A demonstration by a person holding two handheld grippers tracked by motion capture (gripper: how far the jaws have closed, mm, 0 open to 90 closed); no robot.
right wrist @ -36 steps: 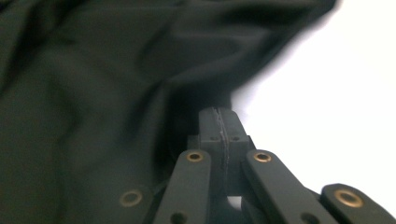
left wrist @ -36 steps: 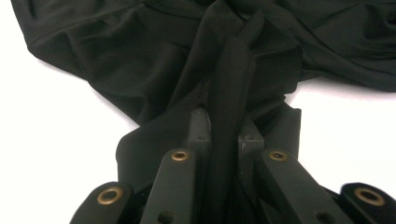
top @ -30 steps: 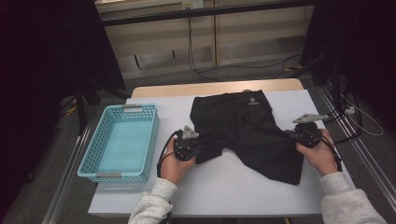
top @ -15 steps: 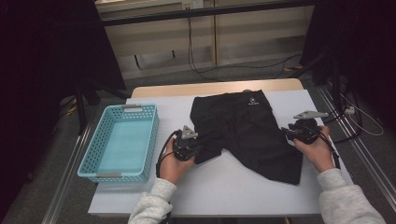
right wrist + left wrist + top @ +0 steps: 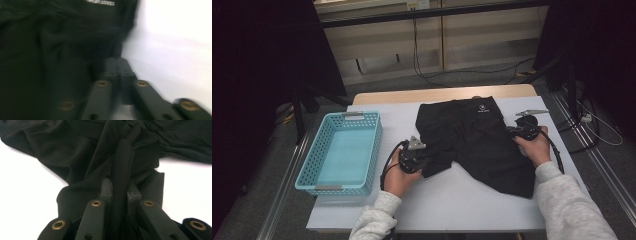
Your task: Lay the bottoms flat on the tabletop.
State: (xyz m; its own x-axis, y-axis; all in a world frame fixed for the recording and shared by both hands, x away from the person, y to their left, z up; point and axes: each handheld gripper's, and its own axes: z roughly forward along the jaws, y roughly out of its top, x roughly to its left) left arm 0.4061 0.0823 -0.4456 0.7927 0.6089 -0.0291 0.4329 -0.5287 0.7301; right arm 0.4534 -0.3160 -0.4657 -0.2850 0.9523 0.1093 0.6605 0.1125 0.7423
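A white table [image 5: 452, 200] stands in a dim room, with cables across the grey floor [image 5: 462, 75] behind it. From left: one empty turquoise basket [image 5: 319, 160]; the left gripper [image 5: 421, 161], jaws clamped on a fold of one pair of black shorts [image 5: 477, 140] spread at the table's centre; the right gripper [image 5: 511, 131] at the shorts' right edge — jaws together, nothing between them, just closed.

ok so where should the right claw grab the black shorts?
Probably the black shorts at their right side edge, coming in from the right, claw low and level. That edge lies flat along the bare table beside the shut right claw, opposite the left claw's pinched fold.
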